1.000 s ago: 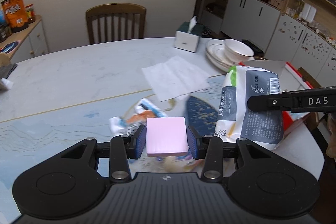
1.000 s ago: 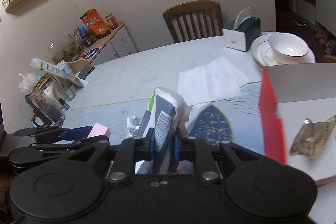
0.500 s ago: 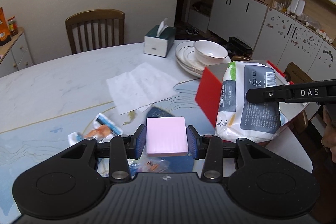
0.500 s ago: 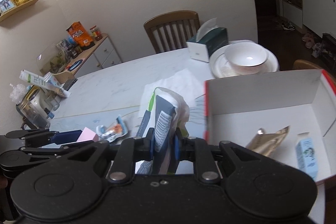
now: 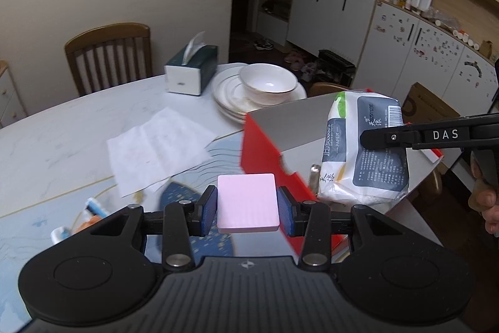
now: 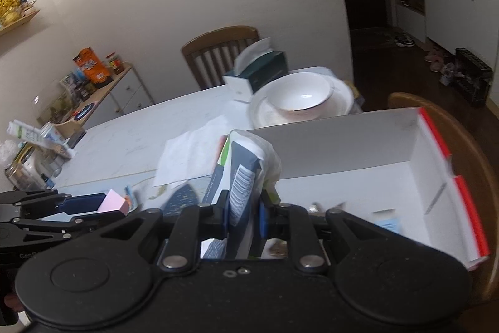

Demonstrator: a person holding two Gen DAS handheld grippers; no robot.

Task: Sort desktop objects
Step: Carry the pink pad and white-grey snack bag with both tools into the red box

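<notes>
My left gripper is shut on a pink square pad and holds it in the air just left of the red-and-white open box. My right gripper is shut on a white and dark-blue tissue pack, held over the box's near left part; the pack also shows in the left wrist view. A gold packet and a small blue-white item lie blurred inside the box. Snack wrappers lie on the table at the left.
A sheet of white paper lies mid-table. A stack of plates with a bowl and a green tissue box stand behind the box. A wooden chair is at the far side, another chair behind the box.
Both grippers have moved to the right toward the box with their loads. The tissue pack is now over the box, and the pink pad is close to the box's red left wall.
</notes>
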